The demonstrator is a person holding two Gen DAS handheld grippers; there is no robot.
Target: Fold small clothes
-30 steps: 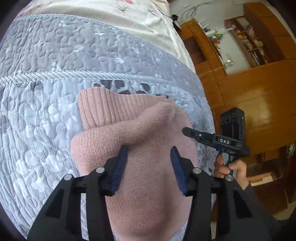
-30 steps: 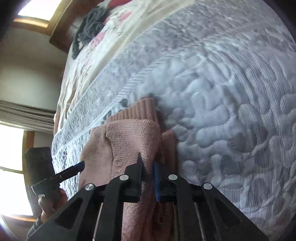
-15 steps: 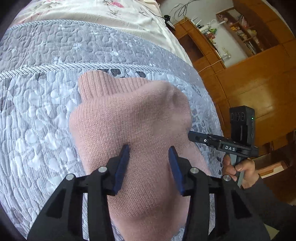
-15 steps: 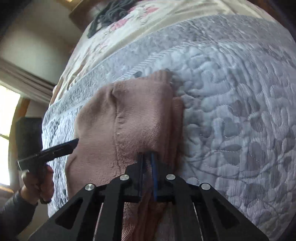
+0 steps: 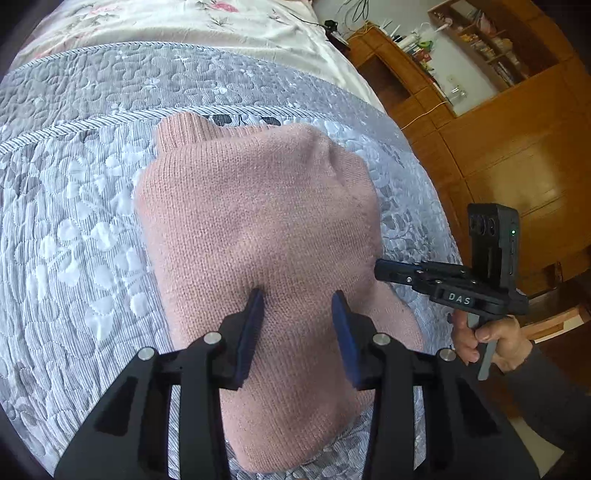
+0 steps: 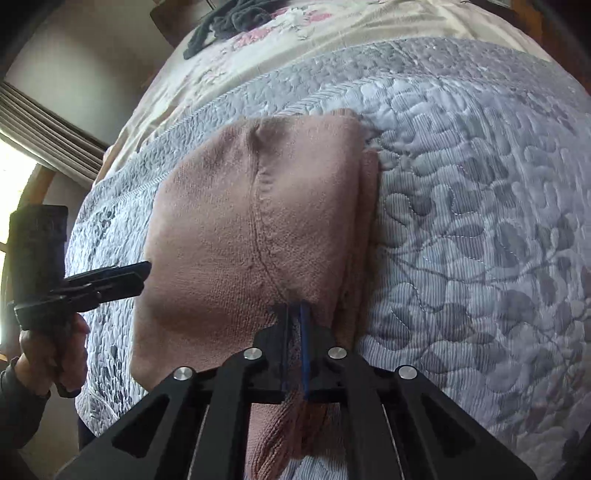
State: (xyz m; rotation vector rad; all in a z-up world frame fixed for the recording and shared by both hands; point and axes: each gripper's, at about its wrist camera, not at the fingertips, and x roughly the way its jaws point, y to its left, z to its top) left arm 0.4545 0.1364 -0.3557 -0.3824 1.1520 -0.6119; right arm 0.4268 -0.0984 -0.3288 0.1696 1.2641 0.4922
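A small pink knit sweater lies folded on a grey quilted bedspread, its ribbed collar pointing away. My left gripper hovers open over the sweater's near part, nothing between its blue pads. In the left wrist view my right gripper comes in from the right at the sweater's edge, held by a hand. In the right wrist view the right gripper is shut on the sweater's near edge. There the left gripper shows at the sweater's left side.
The grey bedspread covers the bed, with a floral cream sheet beyond it and dark clothing at the far end. Wooden cabinets and shelves stand to the right. A window with curtains is at the left.
The sweater's folded layer has been drawn toward me and laid flatter. Both grippers have pulled back nearer the bed's edge. The right stays shut on the cloth, the left stays open.
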